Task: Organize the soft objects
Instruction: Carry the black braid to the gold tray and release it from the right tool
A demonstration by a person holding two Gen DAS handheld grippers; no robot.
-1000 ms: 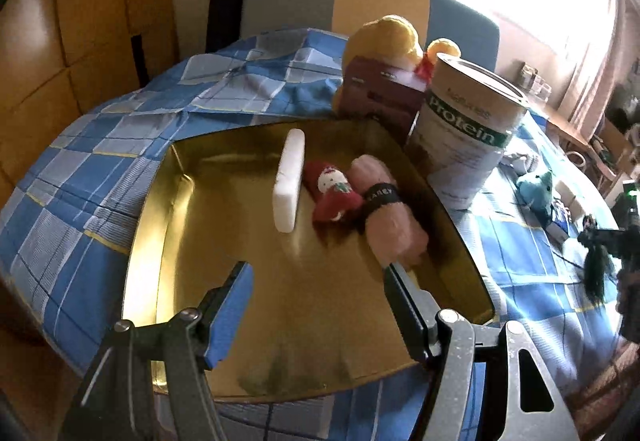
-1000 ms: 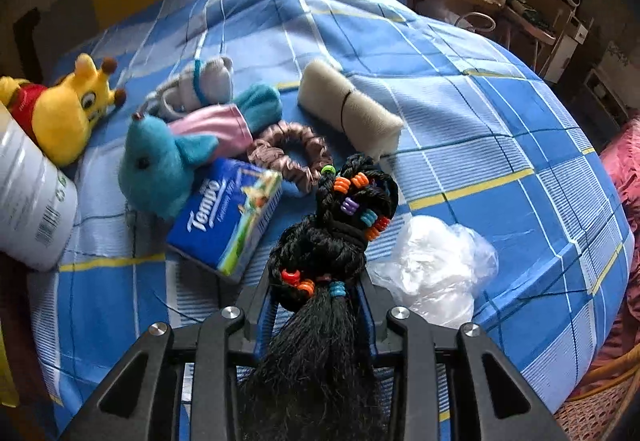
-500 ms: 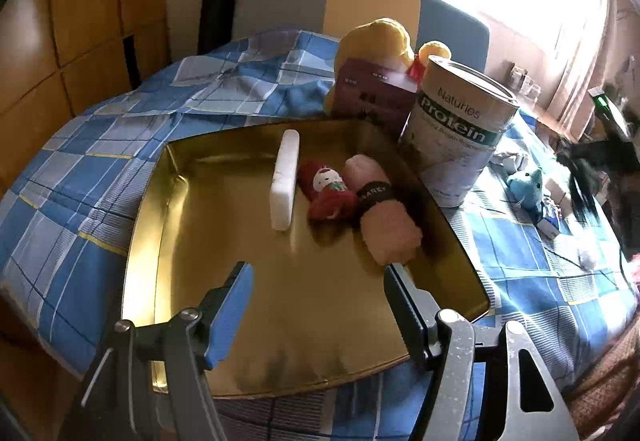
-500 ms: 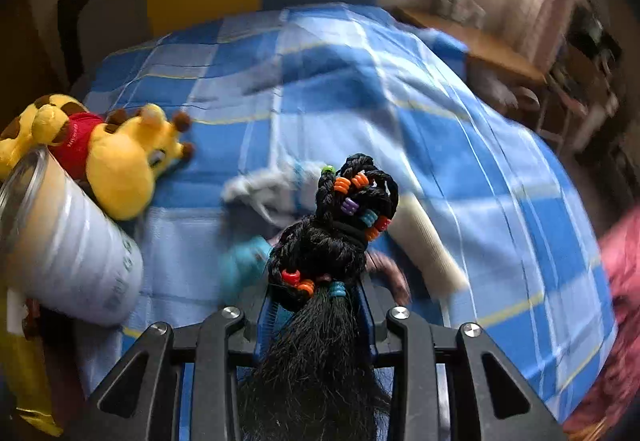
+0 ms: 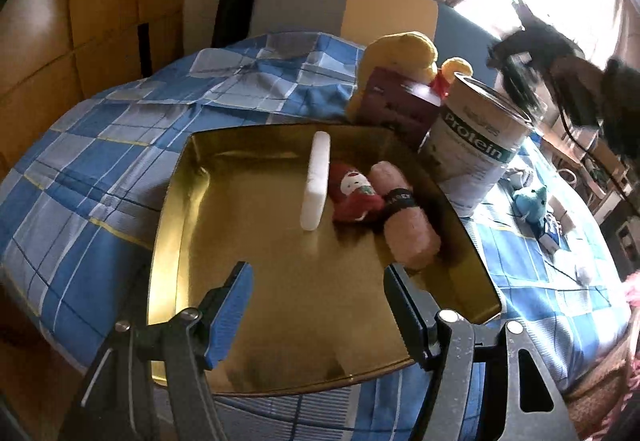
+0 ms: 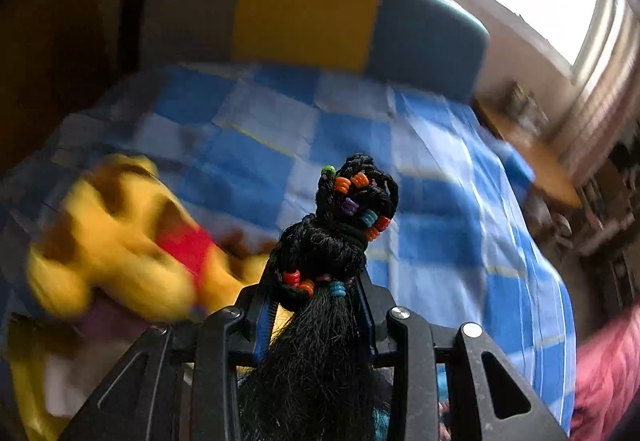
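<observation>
Landmark: gold tray (image 5: 192, 225), lying on the blue checked bedspread (image 5: 100, 145).
Left gripper (image 5: 316, 305): jaws stand apart with nothing between them; it hovers over the near edge of the gold tray, pointing down at the tray floor.
Right gripper (image 6: 316, 301): clamped on a black braided hairpiece (image 6: 344, 225) with coloured beads; the braided knot stands up past the fingertips, and loose hair trails back over the gripper body.
Right gripper, seen from the left wrist: a dark blurred shape (image 5: 532, 53) in the air beyond the far right corner of the gold tray, above the can.
Tray contents: white bar (image 5: 316, 181), red Santa toy (image 5: 354, 193) and pink rolled cloth (image 5: 408, 229) with a black band, side by side in the far right part of the tray.
Protein can (image 5: 480, 137): upright, just beside the tray's right rim.
Yellow plush (image 6: 120, 241): behind the tray's far right corner; blurred in the right wrist view.
Teal plush (image 5: 530, 201): on the bedspread, right of the tray, beyond the can.
</observation>
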